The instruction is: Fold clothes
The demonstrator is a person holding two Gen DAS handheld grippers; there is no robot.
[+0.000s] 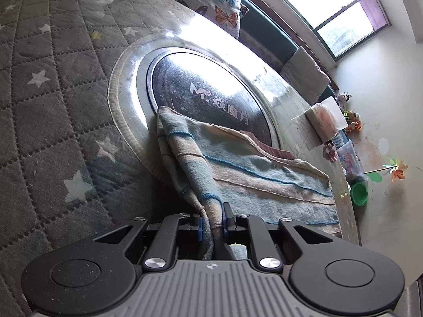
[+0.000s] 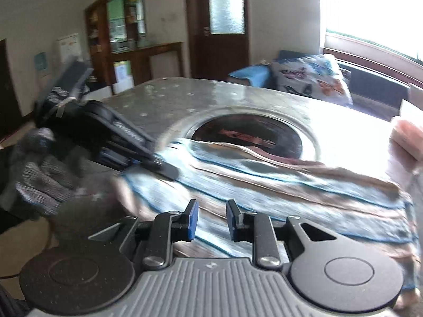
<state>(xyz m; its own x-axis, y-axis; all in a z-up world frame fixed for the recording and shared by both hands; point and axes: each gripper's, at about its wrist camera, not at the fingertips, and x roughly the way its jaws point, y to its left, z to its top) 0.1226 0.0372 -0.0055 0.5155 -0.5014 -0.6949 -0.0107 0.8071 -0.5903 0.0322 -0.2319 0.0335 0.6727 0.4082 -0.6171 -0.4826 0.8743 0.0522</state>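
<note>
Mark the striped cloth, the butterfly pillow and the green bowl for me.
striped cloth (image 1: 264,169): left wrist view, flat middle of the fabric.
butterfly pillow (image 1: 211,2): left wrist view, its printed front.
green bowl (image 1: 359,192): left wrist view, its inside.

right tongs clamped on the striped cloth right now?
No. In the right wrist view the right tongs stand apart with a clear gap above the striped cloth, their pads pressing on nothing.
</note>
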